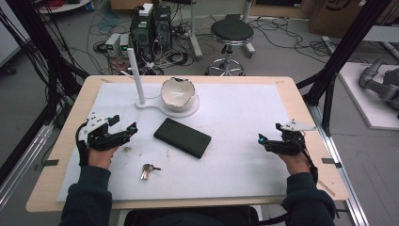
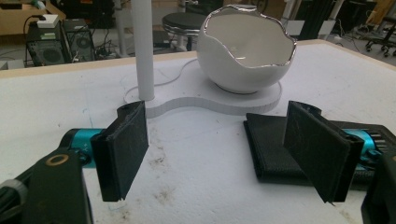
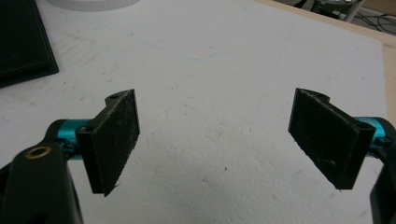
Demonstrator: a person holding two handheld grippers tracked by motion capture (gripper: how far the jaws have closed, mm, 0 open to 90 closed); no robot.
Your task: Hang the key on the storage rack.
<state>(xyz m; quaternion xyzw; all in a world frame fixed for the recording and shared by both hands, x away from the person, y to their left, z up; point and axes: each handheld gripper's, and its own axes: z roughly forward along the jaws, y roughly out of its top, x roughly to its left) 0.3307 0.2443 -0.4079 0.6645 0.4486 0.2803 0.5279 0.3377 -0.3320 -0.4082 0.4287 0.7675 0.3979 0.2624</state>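
Left gripper view shows the left gripper's (image 2: 224, 151) fingers (image 2: 122, 149) wide apart and empty, the black case (image 2: 266, 144) lying on the desk just behind the right-hand one, the bowl (image 2: 245, 53) beyond. The right gripper's (image 3: 224, 140) fingers are equally wide, nothing between them. A low reach could shove the case rather than straddle it, I'd judge.

High view overhead; gripper views low, close; share case (image 1: 182, 137).

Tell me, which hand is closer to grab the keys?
The left gripper. It hovers open just above and left of the keys, while the right gripper, also open, sits far across the white mat.
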